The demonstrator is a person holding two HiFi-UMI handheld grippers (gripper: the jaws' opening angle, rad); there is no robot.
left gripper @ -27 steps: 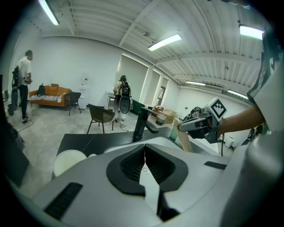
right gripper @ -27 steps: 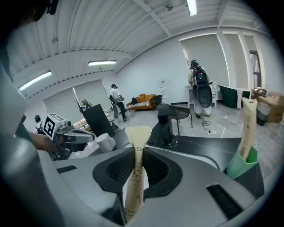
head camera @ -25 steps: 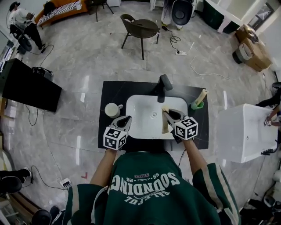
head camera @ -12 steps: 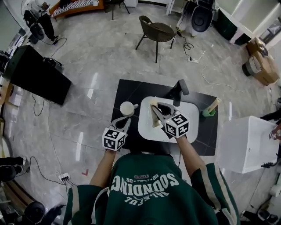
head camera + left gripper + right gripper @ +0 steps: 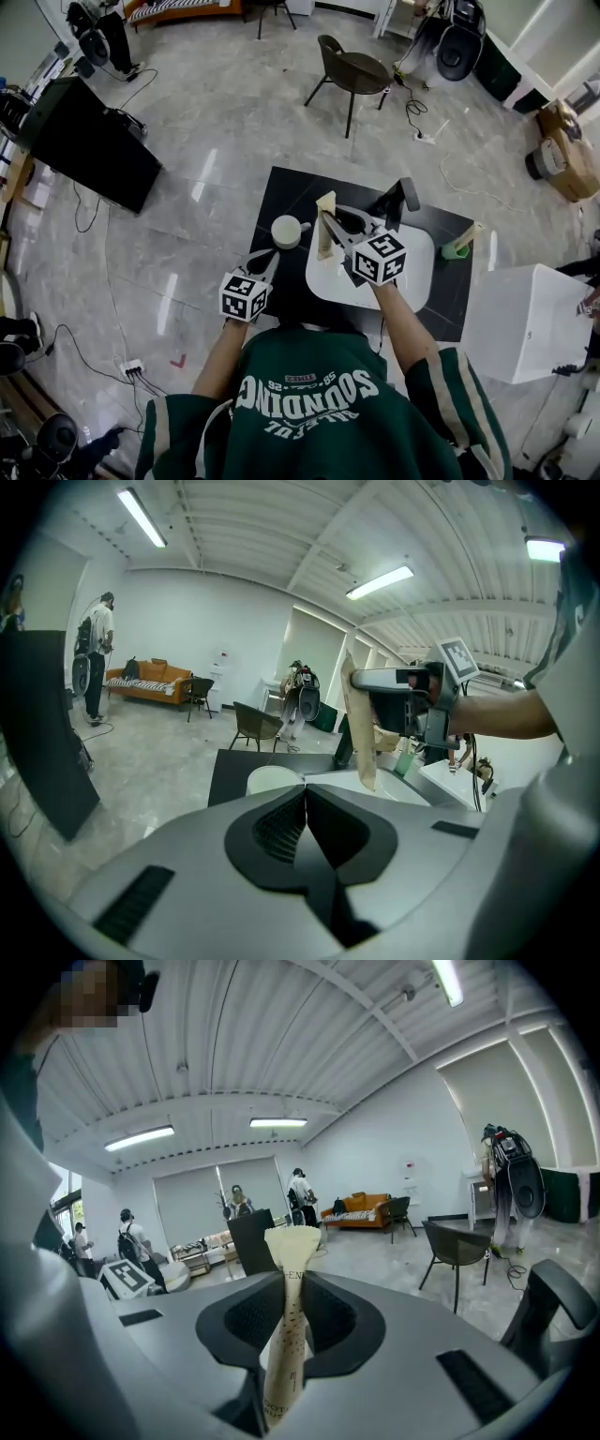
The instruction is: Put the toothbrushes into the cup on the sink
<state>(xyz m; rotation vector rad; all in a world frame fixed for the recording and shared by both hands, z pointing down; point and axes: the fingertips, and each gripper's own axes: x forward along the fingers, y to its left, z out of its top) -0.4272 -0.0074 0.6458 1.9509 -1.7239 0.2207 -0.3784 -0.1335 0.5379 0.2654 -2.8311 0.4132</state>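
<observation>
The right gripper (image 5: 286, 1288) pinched a paper-wrapped toothbrush (image 5: 284, 1335) upright. Over the last second it had carried it left from above the basin (image 5: 422, 272) to stand just right of the cup (image 5: 286, 231), so lowering it in looked to be next. The left gripper (image 5: 305, 794), jaws pressed together and empty, sat on the cup's near side. The wrapper showed "EN", the rest unreadable; the sweatshirt (image 5: 309, 389) read "SOUNDING".

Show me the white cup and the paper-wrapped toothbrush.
White round cup (image 5: 285, 231), head view: on its open top.
Cream paper-wrapped toothbrush (image 5: 285, 1326), right gripper view: on the wrapper's middle, between the jaws.
</observation>
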